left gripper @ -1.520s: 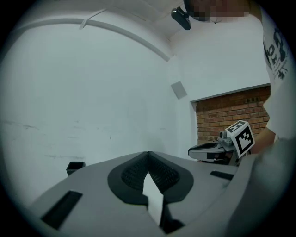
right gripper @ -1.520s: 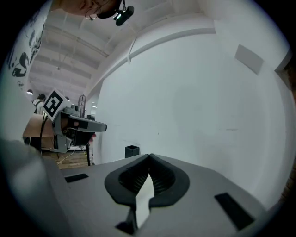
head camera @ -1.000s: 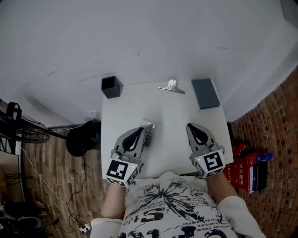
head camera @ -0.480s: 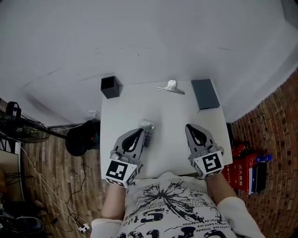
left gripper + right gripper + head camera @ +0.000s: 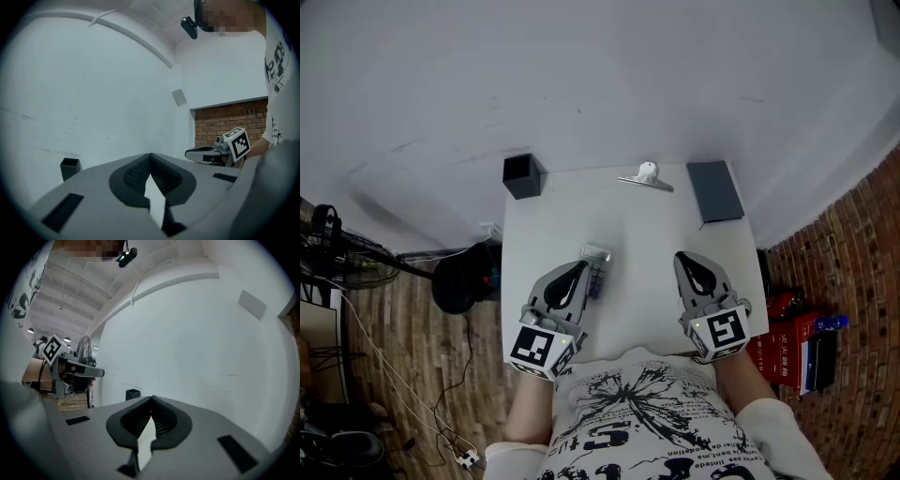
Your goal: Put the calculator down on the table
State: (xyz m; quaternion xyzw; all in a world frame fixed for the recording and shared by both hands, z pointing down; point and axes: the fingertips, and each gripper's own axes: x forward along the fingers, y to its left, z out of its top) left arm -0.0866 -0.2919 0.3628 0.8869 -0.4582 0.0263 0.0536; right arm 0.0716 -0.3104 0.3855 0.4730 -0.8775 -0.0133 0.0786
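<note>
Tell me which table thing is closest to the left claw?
The grey calculator, right beside the left claw; the black box, clip and dark slab sit far back.

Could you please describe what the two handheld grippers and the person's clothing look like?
Both the left gripper and right gripper are grey tapering shells with dark ribbed pads inside. Each carries a white cube printed with black square markers at the rear. The person wears a white T-shirt with black print.

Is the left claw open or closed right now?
Shut and empty: the left gripper shows its jaws meeting, nothing between them. The calculator lies beside it on the table.
</note>
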